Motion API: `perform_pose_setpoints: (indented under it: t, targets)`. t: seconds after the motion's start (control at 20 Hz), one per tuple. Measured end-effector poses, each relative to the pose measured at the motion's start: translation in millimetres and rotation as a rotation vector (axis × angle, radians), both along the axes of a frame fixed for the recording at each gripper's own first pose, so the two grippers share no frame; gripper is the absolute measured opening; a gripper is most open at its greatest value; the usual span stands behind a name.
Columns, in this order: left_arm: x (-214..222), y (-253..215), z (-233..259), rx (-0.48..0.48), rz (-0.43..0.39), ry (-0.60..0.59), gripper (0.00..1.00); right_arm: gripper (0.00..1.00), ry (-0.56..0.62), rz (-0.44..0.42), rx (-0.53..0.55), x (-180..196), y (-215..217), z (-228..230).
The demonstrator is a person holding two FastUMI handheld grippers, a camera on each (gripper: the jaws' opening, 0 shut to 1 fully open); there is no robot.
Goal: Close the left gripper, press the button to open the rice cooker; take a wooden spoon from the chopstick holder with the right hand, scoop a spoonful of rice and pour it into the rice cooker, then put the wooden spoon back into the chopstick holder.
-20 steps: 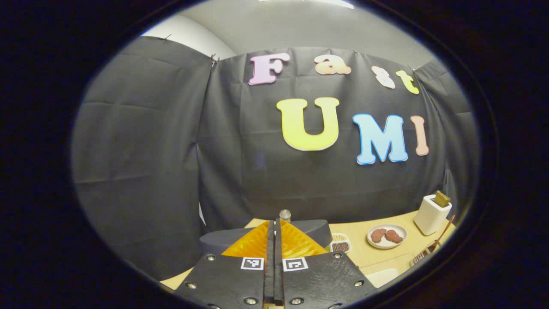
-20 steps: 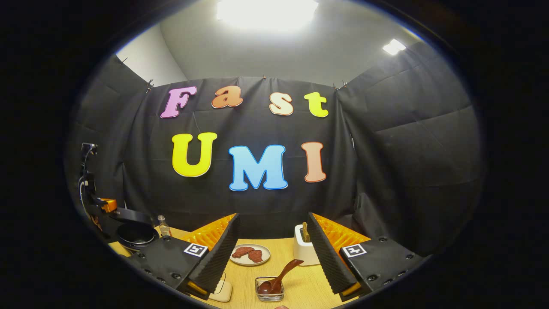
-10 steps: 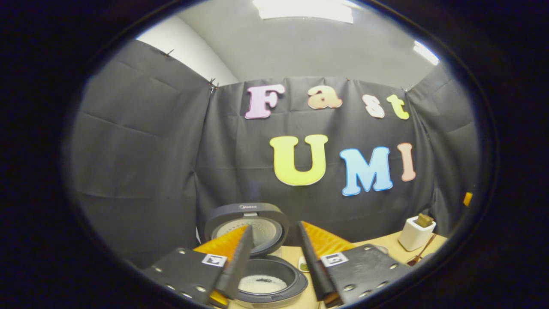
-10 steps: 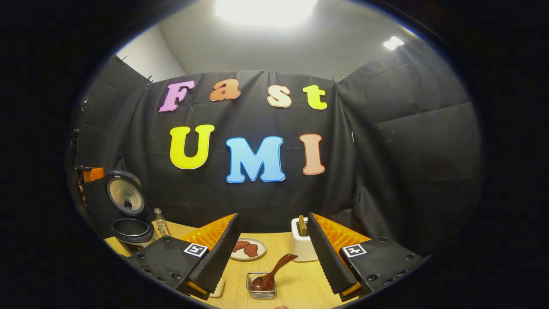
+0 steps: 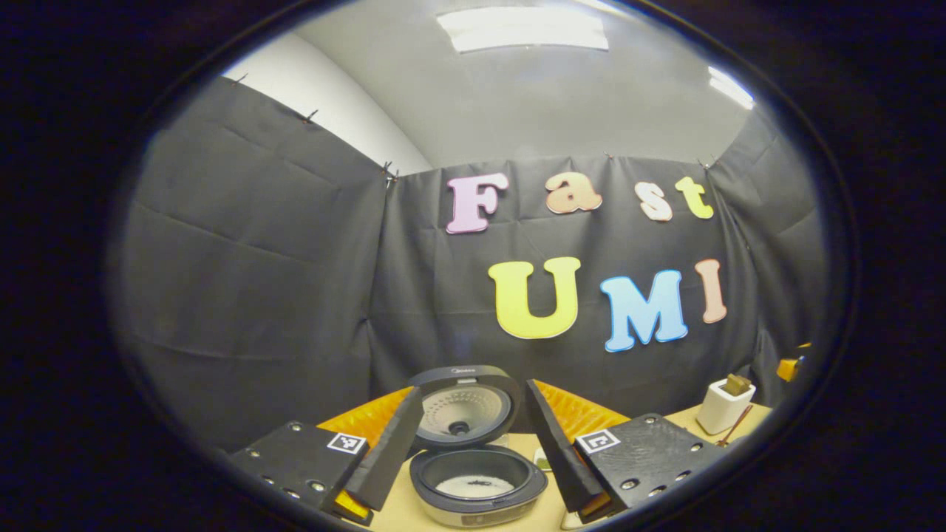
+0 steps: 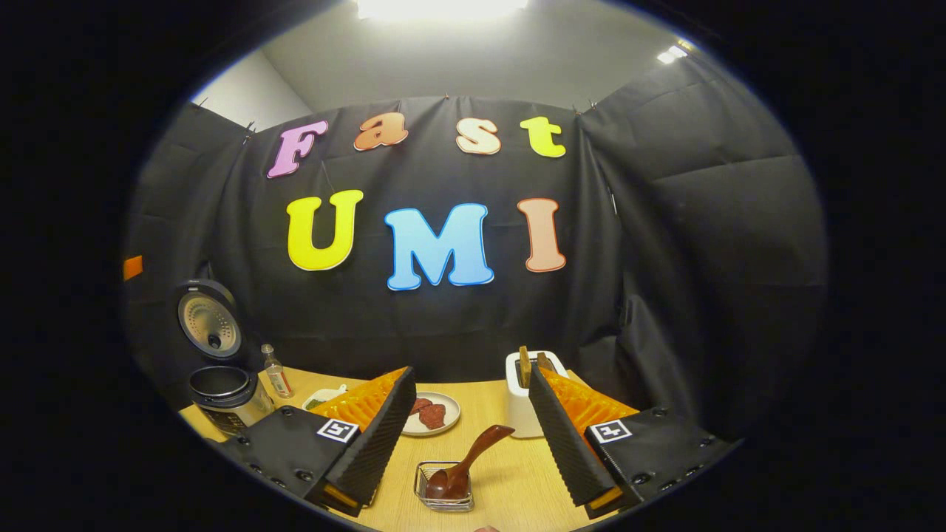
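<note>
The rice cooker (image 5: 479, 489) stands open in the left gripper view, its lid (image 5: 463, 405) upright and something white in the bottom of the pot. My left gripper (image 5: 473, 391) hangs open just in front of it, holding nothing. In the right gripper view a dark wooden spoon (image 6: 473, 457) rests bowl-down in a small wire holder (image 6: 443, 496) on the table. My right gripper (image 6: 470, 373) is open above and just short of the spoon, apart from it. The cooker (image 6: 222, 390) also stands at the far left there, lid (image 6: 208, 321) raised.
A white box holder (image 6: 520, 403) with wooden pieces stands behind the spoon. A plate of brown food (image 6: 430, 414), a small dish (image 6: 324, 399) and a little bottle (image 6: 275, 372) sit on the wooden table (image 6: 517, 480). Black cloth walls close the back and sides.
My left gripper went from shut to open and drew back from the cooker, whose lid sprang up. The right gripper view dipped slightly toward the spoon and its holder.
</note>
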State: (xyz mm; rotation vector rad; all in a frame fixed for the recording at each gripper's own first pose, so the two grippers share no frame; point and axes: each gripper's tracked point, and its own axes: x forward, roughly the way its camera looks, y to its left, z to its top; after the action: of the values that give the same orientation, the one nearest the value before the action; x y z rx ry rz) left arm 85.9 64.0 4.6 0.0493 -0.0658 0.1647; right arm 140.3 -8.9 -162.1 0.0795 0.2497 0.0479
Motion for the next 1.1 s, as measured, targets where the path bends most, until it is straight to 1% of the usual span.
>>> perform_pose_setpoints:
  t: [0.2, 0.25, 0.35, 0.4, 0.6, 0.65, 0.7, 0.75, 0.8, 0.9, 1.1]
  targets:
    - [-16, 13, -2, 0.011, 0.031, 0.011, 0.86, 0.96, 0.117, 0.002, 0.032, 10, 0, -42]
    - [-18, 15, -6, 0.015, 0.039, 0.017, 0.86, 0.94, 0.143, -0.001, 0.045, 13, 0, -52]
    - [-22, 23, -12, 0.027, 0.058, 0.037, 0.86, 0.98, 0.185, -0.009, 0.070, 18, 3, -67]
    - [-23, 27, -15, 0.030, 0.065, 0.049, 0.87, 0.98, 0.202, -0.011, 0.081, 20, 4, -75]
    - [-21, 40, -25, 0.025, 0.088, 0.081, 0.87, 0.98, 0.285, -0.020, 0.090, 27, 7, -109]
    - [-19, 44, -26, 0.026, 0.093, 0.086, 0.87, 0.93, 0.306, -0.022, 0.097, 28, 8, -117]
    - [-17, 48, -26, 0.030, 0.097, 0.089, 0.87, 0.93, 0.330, -0.027, 0.110, 29, 9, -126]
    - [-17, 50, -28, 0.037, 0.099, 0.090, 0.87, 0.98, 0.353, -0.035, 0.122, 30, 10, -135]
    - [-15, 53, -27, 0.045, 0.102, 0.092, 0.86, 0.98, 0.379, -0.041, 0.138, 31, 11, -143]
    - [-11, 58, -26, 0.059, 0.107, 0.095, 0.86, 0.99, 0.422, -0.059, 0.177, 34, 12, -159]
    - [-10, 64, -25, 0.088, 0.118, 0.096, 0.86, 0.96, 0.486, -0.098, 0.261, 40, 11, -181]
